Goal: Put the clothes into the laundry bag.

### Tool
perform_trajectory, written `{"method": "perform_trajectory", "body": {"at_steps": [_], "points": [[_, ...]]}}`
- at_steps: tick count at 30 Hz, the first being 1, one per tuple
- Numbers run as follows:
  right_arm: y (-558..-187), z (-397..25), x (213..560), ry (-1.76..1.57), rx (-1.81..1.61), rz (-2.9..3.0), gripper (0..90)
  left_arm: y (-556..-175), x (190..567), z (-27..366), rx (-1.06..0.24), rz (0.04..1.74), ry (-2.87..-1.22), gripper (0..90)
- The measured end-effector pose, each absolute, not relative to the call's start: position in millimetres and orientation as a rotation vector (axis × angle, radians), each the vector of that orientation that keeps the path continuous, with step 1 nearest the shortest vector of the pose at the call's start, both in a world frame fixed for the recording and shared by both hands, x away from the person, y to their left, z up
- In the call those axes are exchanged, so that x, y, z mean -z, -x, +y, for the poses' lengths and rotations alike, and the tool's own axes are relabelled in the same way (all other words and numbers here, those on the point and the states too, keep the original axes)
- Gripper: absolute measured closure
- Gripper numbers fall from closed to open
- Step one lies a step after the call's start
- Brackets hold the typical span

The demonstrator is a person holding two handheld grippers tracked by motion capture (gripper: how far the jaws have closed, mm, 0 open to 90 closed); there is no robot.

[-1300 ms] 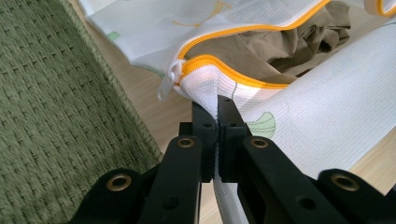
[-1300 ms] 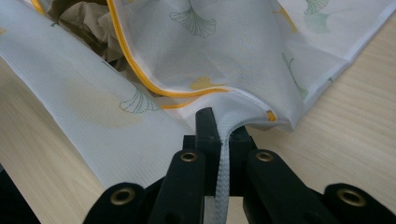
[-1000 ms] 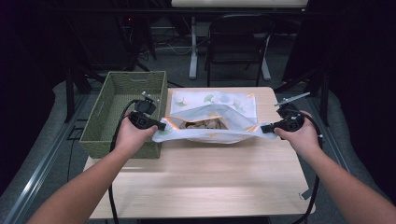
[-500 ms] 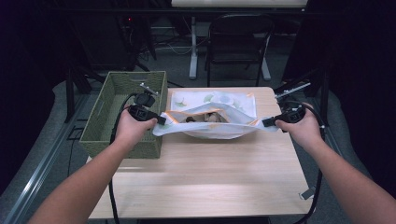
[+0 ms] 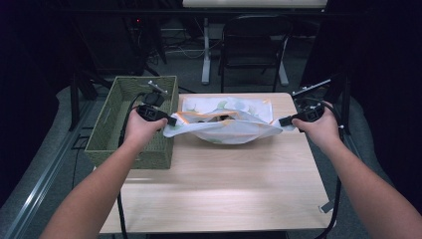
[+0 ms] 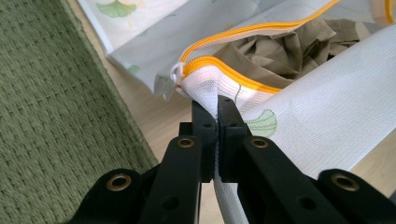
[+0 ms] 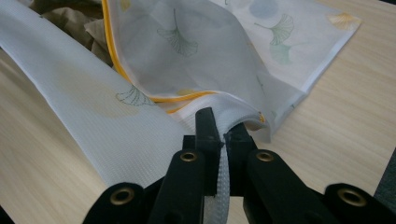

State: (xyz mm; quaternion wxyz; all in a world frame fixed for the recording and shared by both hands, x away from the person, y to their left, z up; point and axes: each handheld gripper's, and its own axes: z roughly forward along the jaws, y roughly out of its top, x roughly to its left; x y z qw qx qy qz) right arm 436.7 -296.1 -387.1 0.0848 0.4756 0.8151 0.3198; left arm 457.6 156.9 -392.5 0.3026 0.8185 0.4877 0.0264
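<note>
I had both grippers, left gripper [image 6: 217, 108] and right gripper [image 7: 223, 125], clamped tight on the 2 ends of the mesh laundry bag [image 5: 226, 130], holding it taut above the table [image 5: 219, 184] so its zipper [image 6: 243, 33] gaped over the brown garment [image 6: 280, 53].

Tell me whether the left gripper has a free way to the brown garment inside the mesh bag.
Probably not yet: the left gripper is shut on the mesh bag corner. The bag's mouth gapes toward the brown garment, but it must let go first.

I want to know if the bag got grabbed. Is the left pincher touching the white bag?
Touching. In the left gripper view, the left gripper has its jaws shut on a pinched fold of the white mesh bag, beside the orange zip.
</note>
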Motion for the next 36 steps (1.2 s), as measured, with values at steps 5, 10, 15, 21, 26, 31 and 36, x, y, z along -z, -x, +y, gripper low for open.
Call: {"method": "perform_trajectory", "body": {"at_steps": [5, 10, 15, 21, 26, 31, 36], "points": [[-446.2, -294.7, 383.4, -1.427, -0.967, 2.401, 87.8, -464.7, 391.3, 157.3, -0.087, 1.298, -2.165, 88.8], [-453.0, -294.2, 385.6, -1.431, -0.968, 2.405, 88.1, -471.1, 392.2, 160.8, -0.072, 1.290, -2.142, 88.9], [-456.0, -298.5, 389.0, -1.449, -1.006, 2.390, 88.1, -473.8, 394.0, 163.3, -0.050, 1.280, -2.137, 88.9], [-457.6, -301.1, 392.8, -1.466, -1.009, 2.382, 88.1, -475.9, 393.7, 161.8, -0.046, 1.289, -2.122, 88.9], [-457.8, -300.0, 388.8, -1.456, -1.002, 2.381, 88.1, -478.1, 388.5, 161.3, -0.056, 1.285, -2.127, 89.0], [-457.9, -300.3, 380.8, -1.442, -0.991, 2.372, 88.1, -479.4, 377.1, 158.8, -0.080, 1.272, -2.138, 89.0], [-457.0, -302.4, 370.1, -1.432, -0.991, 2.360, 88.1, -479.0, 362.5, 156.6, -0.104, 1.257, -2.133, 89.0]]}}
